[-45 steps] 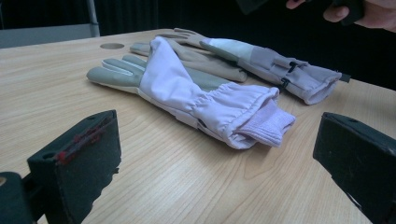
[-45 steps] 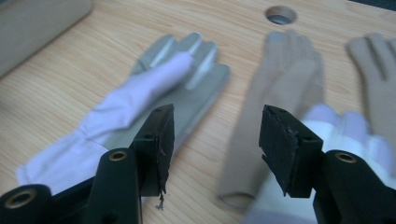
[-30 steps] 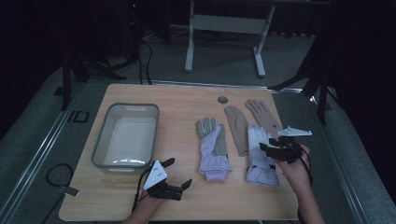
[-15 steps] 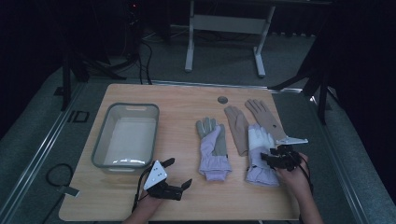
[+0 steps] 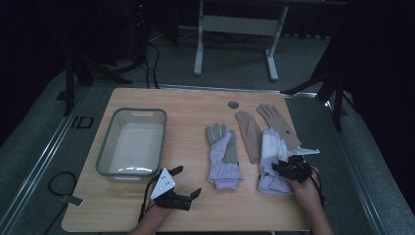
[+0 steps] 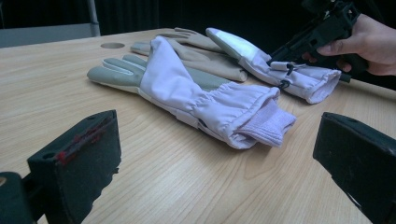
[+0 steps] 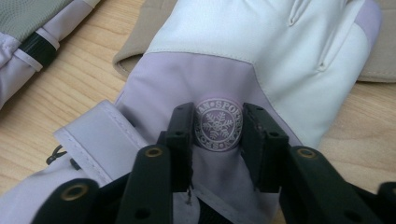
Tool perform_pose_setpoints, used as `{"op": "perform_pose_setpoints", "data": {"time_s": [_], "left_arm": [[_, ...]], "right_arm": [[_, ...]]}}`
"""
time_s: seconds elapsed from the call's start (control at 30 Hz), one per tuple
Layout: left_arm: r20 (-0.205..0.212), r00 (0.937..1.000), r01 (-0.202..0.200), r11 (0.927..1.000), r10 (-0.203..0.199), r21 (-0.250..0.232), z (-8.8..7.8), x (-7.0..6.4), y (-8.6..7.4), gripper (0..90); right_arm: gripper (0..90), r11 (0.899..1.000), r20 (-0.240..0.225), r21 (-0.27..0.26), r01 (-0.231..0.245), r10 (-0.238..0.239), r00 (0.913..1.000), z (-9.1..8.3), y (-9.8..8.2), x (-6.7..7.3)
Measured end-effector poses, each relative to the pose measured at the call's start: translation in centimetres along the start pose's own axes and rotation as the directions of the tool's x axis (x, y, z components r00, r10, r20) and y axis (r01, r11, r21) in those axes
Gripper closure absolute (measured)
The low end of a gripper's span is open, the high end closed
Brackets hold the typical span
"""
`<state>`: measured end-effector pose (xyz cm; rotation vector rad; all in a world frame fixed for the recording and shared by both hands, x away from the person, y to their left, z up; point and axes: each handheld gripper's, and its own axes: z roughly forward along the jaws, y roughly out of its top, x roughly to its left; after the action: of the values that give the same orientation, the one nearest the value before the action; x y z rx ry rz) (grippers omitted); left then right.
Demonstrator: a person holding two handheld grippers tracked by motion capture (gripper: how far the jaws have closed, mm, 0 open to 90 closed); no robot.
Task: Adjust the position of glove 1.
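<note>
Right tongs (image 5: 280, 169) lower than second ago, now down on right lilac glove (image 5: 272, 159), jaws just been closing, cuff fabric between them. High view: glove lies near right on surface (image 5: 195, 105), over tan gloves (image 5: 249, 132); grey bin (image 5: 104, 149) left, empty, likely destination. Left tongs (image 5: 188, 182) rest near edge.
Left gripper view: jaws wide, nothing between; middle lilac glove (image 6: 187, 93) ahead.
Right gripper view: jaws narrow, pinching fabric either side of snowflake badge (image 7: 218, 124), apparently for lift.

Bin (image 5: 131, 142) on bench (image 5: 191, 105) left; two-glove row right of it; right glove (image 5: 273, 159) overlaps another pair (image 5: 254, 129) behind. Left tool (image 5: 183, 188) before bin; right tool (image 5: 281, 169) on right glove.
</note>
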<state>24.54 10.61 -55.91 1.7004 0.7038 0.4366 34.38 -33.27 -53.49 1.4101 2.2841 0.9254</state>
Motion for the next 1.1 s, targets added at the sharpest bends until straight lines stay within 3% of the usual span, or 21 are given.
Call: {"op": "perform_pose_setpoints", "data": {"time_s": [0.13,0.27,0.3,0.53,0.83,1.1], "left_arm": [[0.0,1.0,0.002,1.0,-0.002,0.0,0.0,0.0,0.0,1.1],[-0.001,1.0,0.002,1.0,-0.002,0.0,0.0,0.0,0.0,1.1],[-0.001,1.0,0.003,1.0,-0.003,-0.001,0.0,0.0,0.0,1.1],[-0.003,1.0,0.002,1.0,-0.002,0.0,0.0,0.0,0.0,1.1],[-0.003,1.0,0.003,1.0,-0.003,-0.001,0.0,0.0,0.0,1.1],[-0.003,1.0,0.0,1.0,0.0,0.0,0.0,0.0,0.0,1.1]], "right_arm": [[76.6,1.0,0.008,0.003,-0.009,0.009,0.9999,-0.5,0.3,0.3],[78.0,1.0,-0.001,-0.001,-0.01,0.01,1.0,-1.2,0.6,0.6],[78.4,0.999,-0.027,-0.014,-0.033,0.033,0.9991,-1.8,0.8,0.5],[79.1,0.997,-0.025,-0.066,-0.04,0.039,0.9989,-4.5,2.4,0.3],[79.2,0.993,-0.025,-0.114,0.015,-0.018,0.9995,-7.2,6.2,1.1],[79.1,0.994,-0.049,-0.101,0.048,-0.053,0.9974,-6.7,8.6,3.1]]}}
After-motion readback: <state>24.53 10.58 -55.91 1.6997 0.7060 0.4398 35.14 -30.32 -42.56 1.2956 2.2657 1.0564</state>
